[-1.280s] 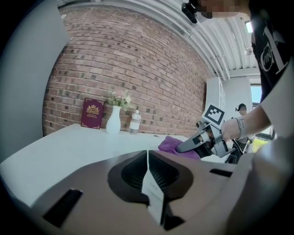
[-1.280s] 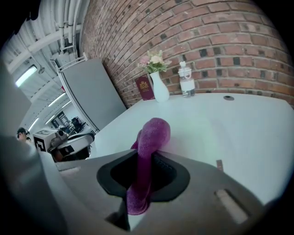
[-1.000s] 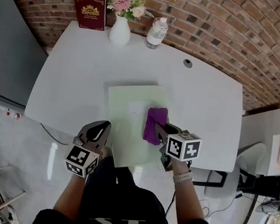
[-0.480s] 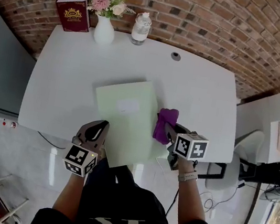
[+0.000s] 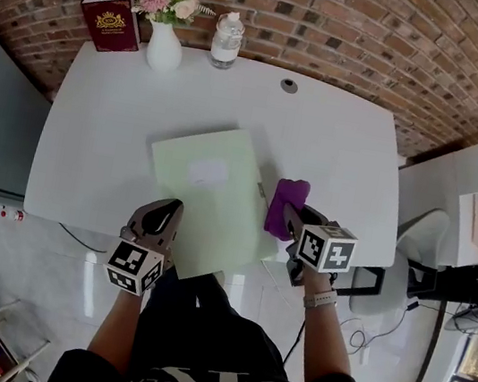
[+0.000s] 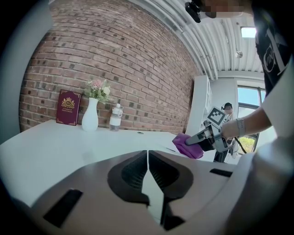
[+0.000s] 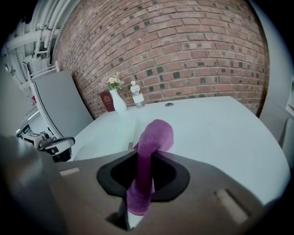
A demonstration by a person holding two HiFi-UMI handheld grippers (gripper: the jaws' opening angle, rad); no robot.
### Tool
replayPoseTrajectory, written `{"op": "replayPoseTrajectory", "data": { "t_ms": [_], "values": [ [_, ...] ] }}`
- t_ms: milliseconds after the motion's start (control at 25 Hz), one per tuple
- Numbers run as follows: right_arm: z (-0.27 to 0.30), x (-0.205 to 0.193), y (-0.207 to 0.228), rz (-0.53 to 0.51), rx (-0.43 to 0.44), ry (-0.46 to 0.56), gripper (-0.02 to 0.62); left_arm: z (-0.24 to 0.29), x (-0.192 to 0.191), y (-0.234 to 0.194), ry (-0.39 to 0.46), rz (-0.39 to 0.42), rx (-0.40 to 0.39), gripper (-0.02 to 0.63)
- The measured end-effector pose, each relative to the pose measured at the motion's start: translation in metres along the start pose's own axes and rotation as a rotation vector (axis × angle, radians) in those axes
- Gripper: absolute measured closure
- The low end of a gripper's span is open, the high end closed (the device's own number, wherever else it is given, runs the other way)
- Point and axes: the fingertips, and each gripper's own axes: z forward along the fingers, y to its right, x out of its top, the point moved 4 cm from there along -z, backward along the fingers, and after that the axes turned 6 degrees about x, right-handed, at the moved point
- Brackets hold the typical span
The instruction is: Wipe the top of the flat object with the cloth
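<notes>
On the white table, close to its near edge, the pale green flat object is laid with its top exposed for wiping. At its near left corner the left gripper is held, jaws pressed together with nothing between them, probably to steady the flat object; contact cannot be confirmed. At the right edge the right gripper is clenched on the purple cloth, which is bunched beyond the jaws, seemingly partly over the table.
</notes>
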Motion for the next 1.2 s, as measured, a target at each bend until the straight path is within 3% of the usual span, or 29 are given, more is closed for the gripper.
{"op": "replayPoseTrajectory", "data": {
  "t_ms": [160, 400, 840, 1200],
  "values": [
    [-0.01, 0.01, -0.021, -0.039, 0.058, 0.061, 0.532, -0.004, 0.0, -0.001, 0.02, -0.012, 0.033, 0.592],
    [-0.006, 0.015, -0.082, -0.084, 0.255, 0.06, 0.532, -0.031, 0.002, -0.01, 0.062, -0.029, 0.129, 0.592],
    [0.029, -0.027, -0.203, -0.191, 0.568, -0.132, 0.532, -0.082, -0.02, -0.018, 0.073, -0.073, 0.274, 0.592],
    [0.034, -0.074, -0.257, -0.269, 0.713, -0.294, 0.532, -0.105, -0.032, -0.019, 0.079, -0.11, 0.348, 0.592]
  ]
}}
